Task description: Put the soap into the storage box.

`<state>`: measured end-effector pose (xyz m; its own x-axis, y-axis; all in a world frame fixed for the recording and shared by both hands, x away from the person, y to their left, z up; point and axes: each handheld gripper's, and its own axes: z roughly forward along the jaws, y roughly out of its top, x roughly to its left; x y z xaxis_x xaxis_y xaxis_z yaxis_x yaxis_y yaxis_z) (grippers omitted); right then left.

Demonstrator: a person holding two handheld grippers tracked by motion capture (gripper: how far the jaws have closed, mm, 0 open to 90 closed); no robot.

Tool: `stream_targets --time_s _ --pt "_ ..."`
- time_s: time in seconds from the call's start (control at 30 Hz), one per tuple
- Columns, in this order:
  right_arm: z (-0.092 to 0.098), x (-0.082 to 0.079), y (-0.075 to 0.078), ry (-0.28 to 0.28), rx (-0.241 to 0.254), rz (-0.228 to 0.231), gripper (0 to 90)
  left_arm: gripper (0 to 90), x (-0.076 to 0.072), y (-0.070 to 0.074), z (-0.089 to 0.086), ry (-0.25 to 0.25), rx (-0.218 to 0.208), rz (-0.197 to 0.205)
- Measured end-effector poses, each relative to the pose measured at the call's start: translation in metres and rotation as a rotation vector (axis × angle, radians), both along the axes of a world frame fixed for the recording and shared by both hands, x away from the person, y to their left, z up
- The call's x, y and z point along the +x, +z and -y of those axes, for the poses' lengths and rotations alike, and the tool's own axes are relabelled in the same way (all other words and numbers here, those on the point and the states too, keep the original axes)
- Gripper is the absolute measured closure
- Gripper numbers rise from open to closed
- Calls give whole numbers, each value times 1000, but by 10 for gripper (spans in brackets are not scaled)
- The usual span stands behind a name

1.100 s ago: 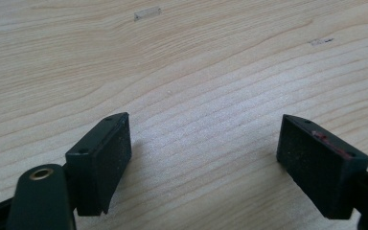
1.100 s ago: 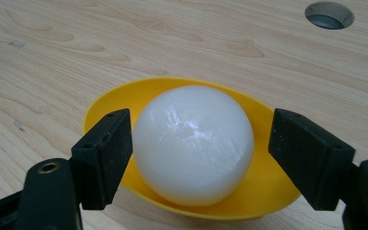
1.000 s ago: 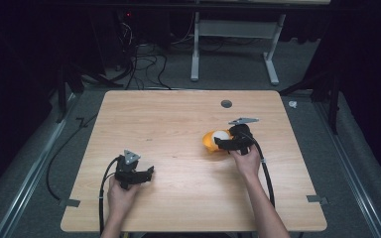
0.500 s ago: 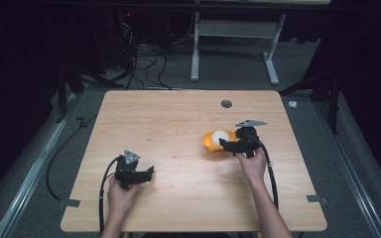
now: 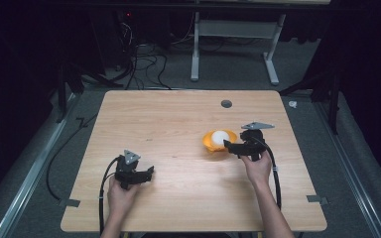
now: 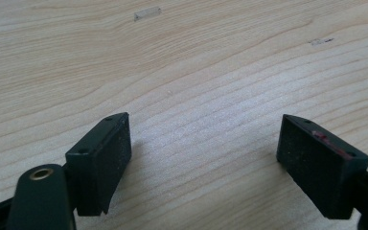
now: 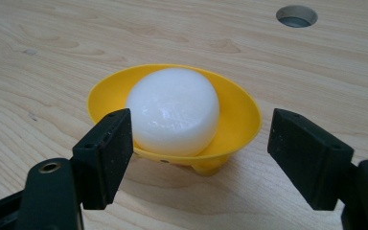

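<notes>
A yellow bowl (image 5: 220, 142) holding a white ball (image 5: 221, 137) is found on the table (image 5: 178, 129), right of centre and toward the far half. The right gripper (image 5: 232, 146) is held just beside the bowl on its right, jaws pointed leftward at it; in the right gripper view the bowl (image 7: 239, 115) is seen dead ahead and centred between the two jaws, which are spread wide, wider than the bowl, with nothing gripped. The rim appears to lie at or just beyond the jaw tips, though contact cannot be judged from this angle. The bowl is round, so no long axis is offered; a straight advance along the present line would likely be enough to bracket it. The left gripper (image 5: 146, 173) is kept well apart, near the front left of the table, its jaws likewise wide open and empty over bare wood. The bowl's small foot and the glossy ball (image 7: 172, 112) seated in it are made out from the right gripper view, whereas the spacing of the two hands and the cable hole (image 5: 226, 103) beyond the bowl are best read from the high view
</notes>
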<state>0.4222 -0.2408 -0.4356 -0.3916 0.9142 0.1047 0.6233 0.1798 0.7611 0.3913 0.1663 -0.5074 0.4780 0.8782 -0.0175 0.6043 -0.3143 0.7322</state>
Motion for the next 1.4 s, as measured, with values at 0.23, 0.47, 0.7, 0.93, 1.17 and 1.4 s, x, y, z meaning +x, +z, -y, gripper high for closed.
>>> stream_targets --time_s 0.23,0.47,0.7,0.93,1.17,1.4 --pt "5 -6 4 -6 -2 15 246 199 0 0 0 0 0 0" --pt "13 -14 2 -27 13 26 247 199 0 0 0 0 1 -1" --pt "20 -21 4 -42 22 35 247 199 0 0 0 0 1 0" --pt "26 -30 4 -54 29 44 248 199 0 0 0 0 1 0" --pt "32 -38 3 -60 26 45 248 199 0 0 0 0 2 0" --pt "37 -43 3 -74 33 45 249 199 0 0 0 0 2 0"
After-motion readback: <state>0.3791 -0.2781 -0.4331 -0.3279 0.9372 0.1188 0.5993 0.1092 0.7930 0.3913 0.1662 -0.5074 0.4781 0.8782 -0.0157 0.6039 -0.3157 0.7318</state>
